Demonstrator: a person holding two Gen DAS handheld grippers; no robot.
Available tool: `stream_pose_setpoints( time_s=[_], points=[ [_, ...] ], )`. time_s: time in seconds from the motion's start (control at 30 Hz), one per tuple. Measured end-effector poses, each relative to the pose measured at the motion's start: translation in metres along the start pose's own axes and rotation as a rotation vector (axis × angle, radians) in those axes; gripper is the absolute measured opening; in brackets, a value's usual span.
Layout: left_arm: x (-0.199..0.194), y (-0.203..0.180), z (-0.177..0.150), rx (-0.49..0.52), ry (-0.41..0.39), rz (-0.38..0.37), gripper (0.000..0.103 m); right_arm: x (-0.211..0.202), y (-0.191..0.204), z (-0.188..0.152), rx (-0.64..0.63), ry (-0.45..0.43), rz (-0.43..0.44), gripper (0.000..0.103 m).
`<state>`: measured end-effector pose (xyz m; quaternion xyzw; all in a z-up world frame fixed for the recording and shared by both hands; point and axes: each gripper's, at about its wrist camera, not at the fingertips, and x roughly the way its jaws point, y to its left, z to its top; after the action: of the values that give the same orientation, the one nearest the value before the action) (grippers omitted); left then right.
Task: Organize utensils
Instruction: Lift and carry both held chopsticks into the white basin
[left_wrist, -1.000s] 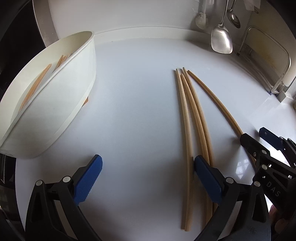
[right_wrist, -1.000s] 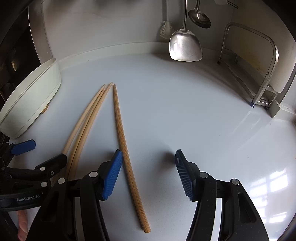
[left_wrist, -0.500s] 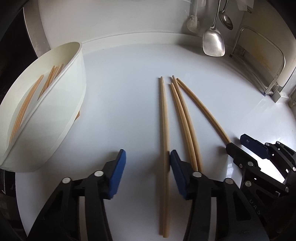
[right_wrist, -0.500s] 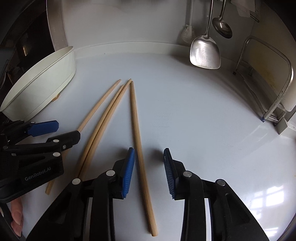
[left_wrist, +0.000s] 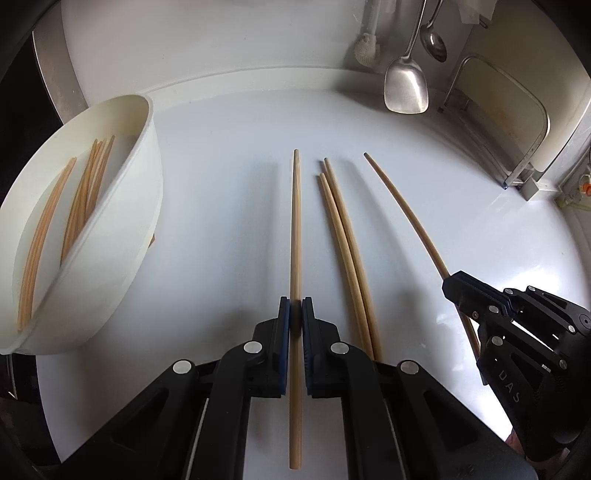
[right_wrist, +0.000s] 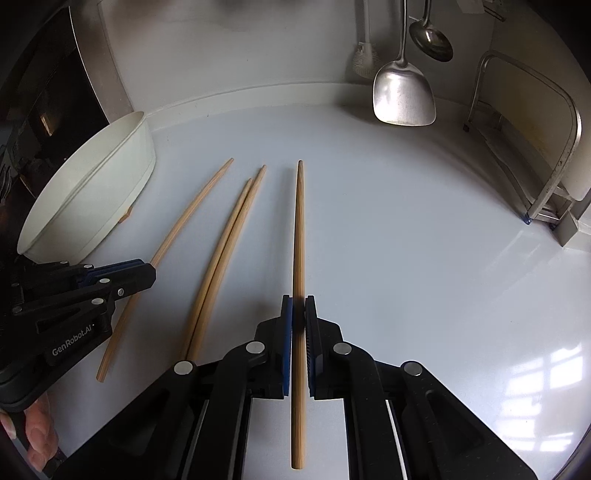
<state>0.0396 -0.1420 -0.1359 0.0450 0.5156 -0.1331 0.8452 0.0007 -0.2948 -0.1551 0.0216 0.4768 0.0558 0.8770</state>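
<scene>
My left gripper (left_wrist: 295, 321) is shut on a wooden chopstick (left_wrist: 294, 221) that runs straight ahead between its blue pads, a little above the white counter (left_wrist: 221, 240). To its right, two more chopsticks (left_wrist: 347, 258) lie side by side on the counter. My right gripper (right_wrist: 298, 314) is shut on another chopstick (right_wrist: 298, 221). In the right wrist view the left gripper (right_wrist: 147, 271) shows at the left with its chopstick (right_wrist: 184, 221). A white oval holder (left_wrist: 147, 166) at the left contains several chopsticks (left_wrist: 85, 192).
A metal spatula (left_wrist: 406, 88), a ladle (left_wrist: 436, 44) and a brush (left_wrist: 365, 48) hang on the back wall. A metal rack (left_wrist: 532, 147) stands at the right. A person's fingers (right_wrist: 37, 435) show at the lower left of the right wrist view.
Both grippers have gone from open to shut, each on one chopstick. The left gripper's chopstick has come away from the pair and risen slightly.
</scene>
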Motion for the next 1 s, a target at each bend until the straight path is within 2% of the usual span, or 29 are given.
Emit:
stream_pose_setpoints(
  time_s=[0.23, 0.37, 0.53, 0.67, 0.77, 1.0],
  points=[
    [-0.053, 0.024, 0.023, -0.011, -0.059, -0.037, 0.007, -0.042, 0.018, 0.035, 0.046, -0.050, 0.030, 0.006],
    [-0.080, 0.063, 0.043, -0.054, -0.101, -0.017, 0.007, -0.058, 0.052, 0.064, 0.028, -0.087, 0.058, 0.007],
    [-0.101, 0.133, 0.058, -0.112, -0.129, 0.055, 0.007, -0.058, 0.109, 0.097, -0.005, -0.113, 0.121, 0.007],
    [-0.100, 0.187, 0.057, -0.146, -0.118, 0.108, 0.007, -0.040, 0.157, 0.118, -0.005, -0.090, 0.203, 0.007],
    [-0.090, 0.219, 0.055, -0.171, -0.091, 0.117, 0.007, -0.019, 0.192, 0.127, -0.004, -0.041, 0.248, 0.007],
    [-0.055, 0.259, 0.053, -0.174, -0.033, 0.108, 0.007, 0.029, 0.249, 0.137, -0.019, 0.049, 0.228, 0.006]
  ],
)
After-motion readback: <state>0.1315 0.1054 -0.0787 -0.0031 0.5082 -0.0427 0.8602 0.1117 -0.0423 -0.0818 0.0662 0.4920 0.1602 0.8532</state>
